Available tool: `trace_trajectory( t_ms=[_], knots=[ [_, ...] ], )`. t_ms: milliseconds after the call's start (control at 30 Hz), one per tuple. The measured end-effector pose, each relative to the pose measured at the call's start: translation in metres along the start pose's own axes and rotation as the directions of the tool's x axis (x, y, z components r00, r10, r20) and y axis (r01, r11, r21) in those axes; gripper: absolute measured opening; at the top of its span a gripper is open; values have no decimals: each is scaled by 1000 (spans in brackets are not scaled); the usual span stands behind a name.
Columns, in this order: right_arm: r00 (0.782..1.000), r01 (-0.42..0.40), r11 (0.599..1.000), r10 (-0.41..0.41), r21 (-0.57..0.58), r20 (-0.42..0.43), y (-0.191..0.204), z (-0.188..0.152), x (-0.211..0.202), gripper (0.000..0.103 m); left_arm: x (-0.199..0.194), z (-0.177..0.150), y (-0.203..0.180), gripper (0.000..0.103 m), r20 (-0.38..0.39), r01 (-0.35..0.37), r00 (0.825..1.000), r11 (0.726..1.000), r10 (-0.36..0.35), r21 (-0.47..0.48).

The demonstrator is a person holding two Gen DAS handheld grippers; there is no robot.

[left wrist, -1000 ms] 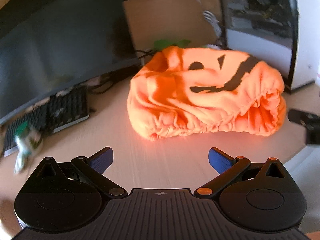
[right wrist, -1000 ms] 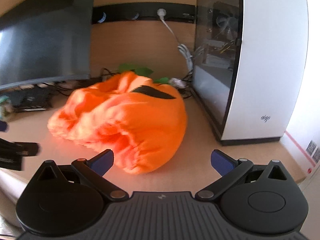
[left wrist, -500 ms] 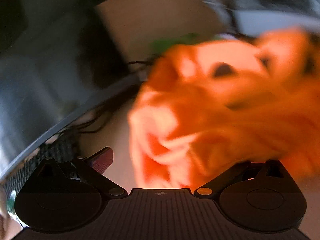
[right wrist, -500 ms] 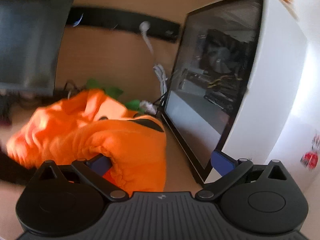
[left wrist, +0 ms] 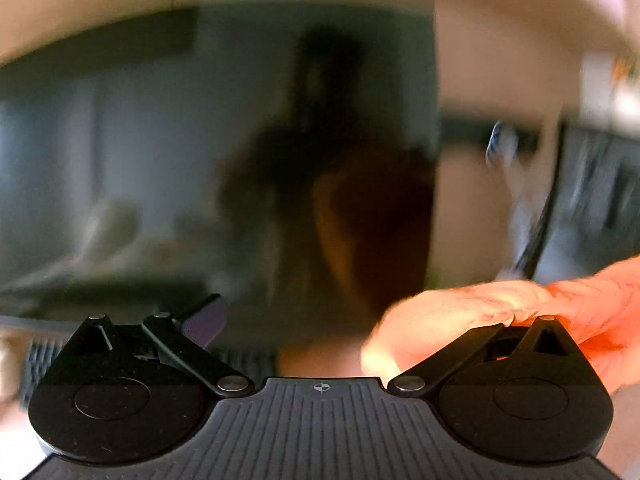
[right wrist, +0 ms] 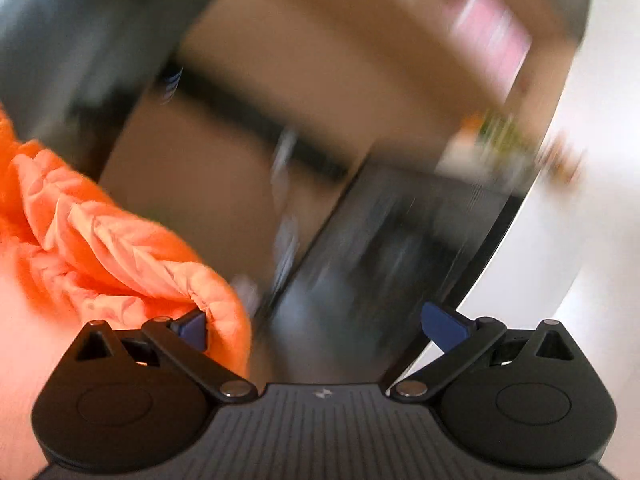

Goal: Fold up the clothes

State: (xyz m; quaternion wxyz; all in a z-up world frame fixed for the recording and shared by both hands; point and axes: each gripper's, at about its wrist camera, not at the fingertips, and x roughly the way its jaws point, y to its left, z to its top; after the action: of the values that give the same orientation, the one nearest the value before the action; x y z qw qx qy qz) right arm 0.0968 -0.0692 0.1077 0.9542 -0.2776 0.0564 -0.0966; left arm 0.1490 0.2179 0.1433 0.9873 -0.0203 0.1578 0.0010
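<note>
The orange pumpkin-face garment [left wrist: 500, 312] fills the lower right of the blurred left wrist view. It drapes over the right finger of my left gripper [left wrist: 320, 320], hiding that finger. The left finger [left wrist: 204, 320] is bare, and the jaws stand wide apart. In the right wrist view the same orange cloth [right wrist: 120, 248] bunches at the left. Its gathered hem lies against the left finger [right wrist: 192, 328] of my right gripper [right wrist: 320, 328]. The right finger [right wrist: 444, 326] is free, and these jaws are also spread wide. Neither gripper pinches the cloth.
A large dark monitor [left wrist: 180, 140] fills the left wrist view, with a keyboard edge [left wrist: 40, 356] low at the left. A glass-sided white computer case [right wrist: 400, 240] stands close on the right. A black strip [right wrist: 260, 120] runs along the tan wall.
Both grippers swung upward and in toward the garment, so both views are blurred. The cloth, which lay heaped on the desk, now hangs over one finger of each gripper.
</note>
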Motion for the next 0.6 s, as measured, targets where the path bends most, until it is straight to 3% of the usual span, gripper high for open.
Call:
trace_trajectory(
  t_ms=[67, 200, 300, 400, 467, 533, 600],
  knots=[
    [983, 57, 998, -52, -21, 174, -29, 31, -12, 103, -29, 31, 0, 103, 121, 28, 992, 999, -23, -37],
    [904, 129, 991, -111, -16, 413, -73, 83, -31, 103, -81, 76, -11, 103, 310, 40, 950, 999, -29, -29],
    [886, 89, 995, -97, 40, 453, -95, 101, -31, 103, -109, 90, -20, 103, 419, -14, 908, 1000, 11, 2],
    [894, 39, 996, -73, 86, 441, -104, 105, -18, 103, -101, 94, -28, 103, 384, -11, 923, 1000, 16, -15],
    [900, 62, 995, -90, 78, 428, -98, 101, 4, 103, -80, 99, -35, 103, 361, -35, 932, 999, 36, -8],
    [895, 117, 990, -138, 74, 425, -93, 102, 30, 103, -63, 108, -38, 103, 375, -90, 923, 996, 86, -7],
    [873, 176, 979, -201, 98, 444, -99, 118, 50, 103, -71, 125, -43, 103, 444, -100, 890, 994, 106, -36]
  ],
)
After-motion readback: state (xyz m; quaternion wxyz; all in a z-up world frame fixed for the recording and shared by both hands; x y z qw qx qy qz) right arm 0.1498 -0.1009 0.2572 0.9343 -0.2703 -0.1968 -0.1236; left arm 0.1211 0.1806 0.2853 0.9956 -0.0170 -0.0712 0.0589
